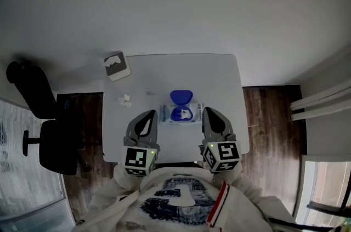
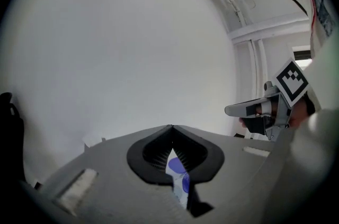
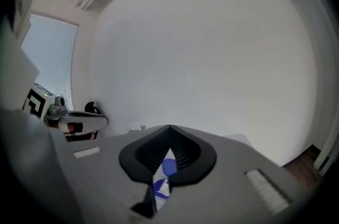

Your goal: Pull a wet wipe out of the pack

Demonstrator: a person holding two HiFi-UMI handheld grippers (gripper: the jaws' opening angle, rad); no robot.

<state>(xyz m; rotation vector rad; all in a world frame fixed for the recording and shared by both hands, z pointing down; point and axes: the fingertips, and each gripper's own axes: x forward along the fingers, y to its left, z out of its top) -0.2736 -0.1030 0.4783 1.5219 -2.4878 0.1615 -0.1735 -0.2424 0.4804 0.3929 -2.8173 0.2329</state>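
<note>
The wet wipe pack [image 1: 181, 113] lies flat on the white table [image 1: 219, 77], its blue lid [image 1: 181, 96] flipped open toward the far side. My left gripper [image 1: 149, 113] hovers just left of the pack and my right gripper [image 1: 208, 111] just right of it, both apart from it. Each has its jaws together with nothing held. In the left gripper view the tips [image 2: 171, 127] meet, and the pack [image 2: 179, 178] shows through the gap below them. The right gripper view shows the same: tips [image 3: 170, 126] closed, pack [image 3: 163, 178] behind them.
A grey tissue box [image 1: 117, 66] stands at the table's far left corner. A crumpled white wipe [image 1: 125, 99] lies left of the pack. A black office chair [image 1: 44, 126] stands on the wooden floor to the left. A white wall rises beyond the table.
</note>
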